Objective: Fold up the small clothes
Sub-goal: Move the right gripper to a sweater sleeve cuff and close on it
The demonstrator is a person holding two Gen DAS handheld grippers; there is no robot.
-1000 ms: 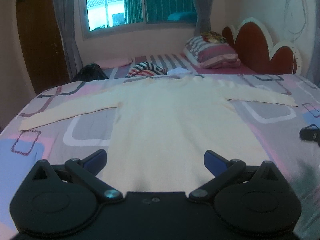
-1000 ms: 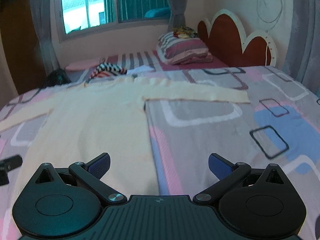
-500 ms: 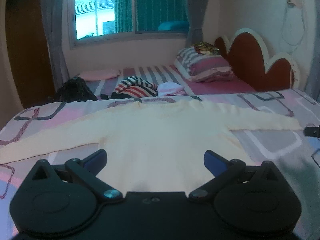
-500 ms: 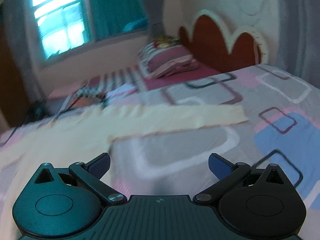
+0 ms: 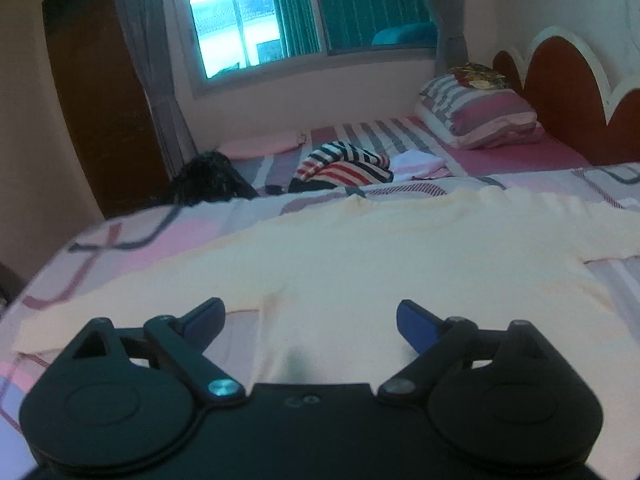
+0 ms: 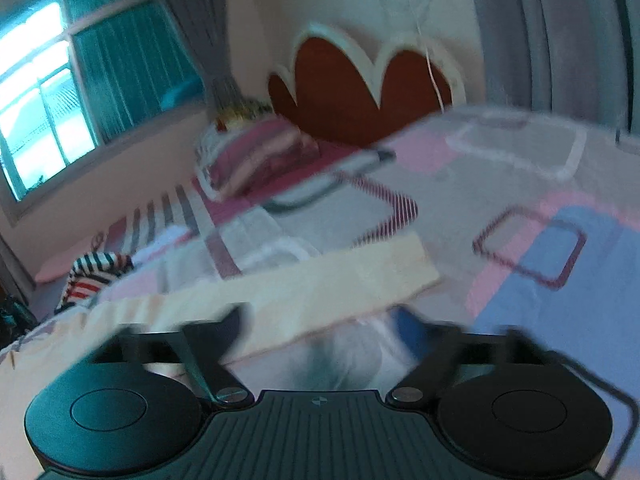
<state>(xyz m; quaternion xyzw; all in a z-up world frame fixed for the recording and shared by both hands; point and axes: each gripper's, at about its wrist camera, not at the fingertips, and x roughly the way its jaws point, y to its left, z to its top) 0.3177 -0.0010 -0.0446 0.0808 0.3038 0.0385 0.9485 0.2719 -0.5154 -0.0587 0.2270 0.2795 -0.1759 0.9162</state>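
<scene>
the cream sweater [image 5: 360, 264] lies flat and face-up on the bed [image 5: 132, 240], body spread wide and both long sleeves stretched out to the sides. the fabric is a pale, even cream colour with a fine ribbed texture at the shoulder line; the neckline points toward the far side of the bed. the surface is smooth, with no fold in it yet.

the left gripper [image 5: 310, 316] hovers low over the sweater near the armpit of the sleeve that runs off to the left in this view. its jaws are closing but stand wide apart, with the cloth lying beneath and between them, and the blue pads [image 5: 416, 326] press on nothing.

the right gripper [image 6: 320, 324] is over the other sleeve [image 6: 320, 280], close to the cuff end (this view is motion-blurred, so fine contact cannot be judged). its jaws are closing, and the near edge of the sleeve runs across the gap between them; a firm pinch is not visible.

the bed carries a quilt printed with pink, grey and blue rectangles. beyond the sweater lie a striped garment [image 5: 344, 164], a white garment [image 5: 416, 160] and a dark bundle [image 5: 208, 180]. a striped pillow [image 5: 476, 112] rests near the red scalloped headboard [image 6: 360, 92]. a window [image 5: 236, 20] with teal curtains fills the far wall.
</scene>
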